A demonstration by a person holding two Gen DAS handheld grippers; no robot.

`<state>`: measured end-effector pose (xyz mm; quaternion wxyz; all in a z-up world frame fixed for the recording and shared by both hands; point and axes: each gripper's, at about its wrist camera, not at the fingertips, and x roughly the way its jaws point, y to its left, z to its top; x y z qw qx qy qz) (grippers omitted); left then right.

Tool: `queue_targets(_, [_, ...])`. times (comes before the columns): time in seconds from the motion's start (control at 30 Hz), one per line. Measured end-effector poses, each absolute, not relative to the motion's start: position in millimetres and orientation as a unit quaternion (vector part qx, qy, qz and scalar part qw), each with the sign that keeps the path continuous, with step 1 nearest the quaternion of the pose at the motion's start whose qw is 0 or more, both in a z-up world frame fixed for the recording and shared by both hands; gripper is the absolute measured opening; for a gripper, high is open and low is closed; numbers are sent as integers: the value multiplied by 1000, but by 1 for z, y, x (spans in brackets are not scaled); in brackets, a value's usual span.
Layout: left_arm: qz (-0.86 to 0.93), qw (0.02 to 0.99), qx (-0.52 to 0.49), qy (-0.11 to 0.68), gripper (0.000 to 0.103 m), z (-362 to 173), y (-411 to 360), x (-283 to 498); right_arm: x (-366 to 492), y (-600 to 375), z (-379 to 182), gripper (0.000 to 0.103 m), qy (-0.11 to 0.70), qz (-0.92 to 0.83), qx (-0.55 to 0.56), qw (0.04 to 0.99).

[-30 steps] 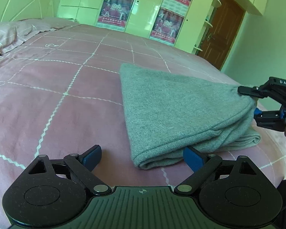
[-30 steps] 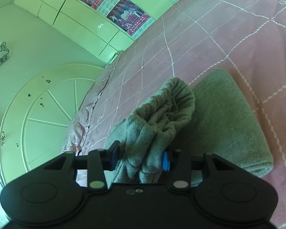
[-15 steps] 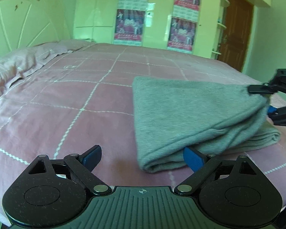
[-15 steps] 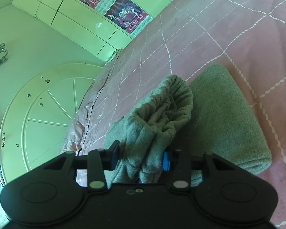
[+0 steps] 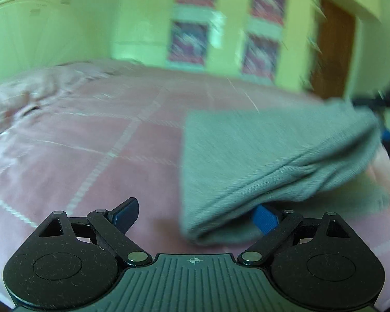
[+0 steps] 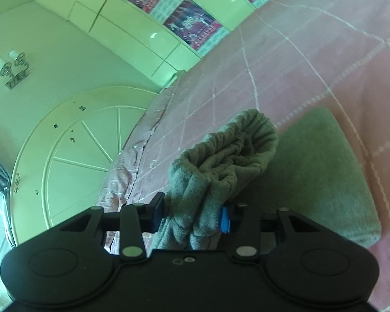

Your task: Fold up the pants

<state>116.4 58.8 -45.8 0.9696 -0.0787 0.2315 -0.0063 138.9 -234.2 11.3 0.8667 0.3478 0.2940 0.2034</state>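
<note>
The grey folded pants (image 5: 273, 150) lie on the pink bed (image 5: 91, 156). My left gripper (image 5: 195, 213) is open and low over the bed at the pants' near corner; its right pad (image 5: 265, 219) sits under the lifted fold edge, its left pad (image 5: 124, 212) over bare sheet. The view is blurred. My right gripper (image 6: 192, 214) is shut on the bunched waistband end of the pants (image 6: 221, 161) and holds it raised above the folded stack (image 6: 319, 171). It shows dimly at the right edge of the left wrist view (image 5: 384, 114).
The pink quilt (image 6: 312, 52) has white grid lines. A pillow (image 5: 18, 96) lies at the far left by the rounded headboard (image 6: 65, 161). Cupboards with posters (image 5: 226, 33) and a brown door (image 5: 335, 52) stand behind the bed.
My left gripper has dropped lower and moved in, its right pad now slipping under the pants' near edge. My right gripper still holds the waistband end, raised slightly.
</note>
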Motion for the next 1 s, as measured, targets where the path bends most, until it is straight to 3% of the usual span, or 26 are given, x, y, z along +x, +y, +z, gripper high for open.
queue_targets(0.23, [-16, 965, -47, 259, 94, -58, 46, 125, 155, -198, 75, 31, 243, 267, 315, 878])
queue_targets(0.4, [41, 966, -114, 229, 95, -57, 75, 125, 147, -228, 90, 25, 206, 267, 330, 882])
queue_targets(0.47, [48, 968, -83, 232, 103, -59, 66, 128, 142, -248, 75, 24, 202, 241, 323, 893])
queue_targets(0.63, [39, 961, -74, 262, 103, -70, 61, 135, 140, -309, -71, 21, 343, 90, 399, 845])
queue_targets(0.67, [37, 961, -66, 268, 103, -71, 58, 136, 134, -318, -90, 20, 329, 92, 443, 829])
queue_targets(0.8, [40, 959, -66, 273, 103, -71, 55, 133, 131, -314, -89, 25, 304, 99, 457, 830])
queue_targets(0.87, [42, 958, -65, 275, 103, -71, 54, 133, 138, -313, -86, 32, 311, 107, 455, 828])
queue_targets(1.0, [50, 960, -60, 268, 103, -70, 51, 130, 142, -310, -78, 23, 321, 113, 426, 838])
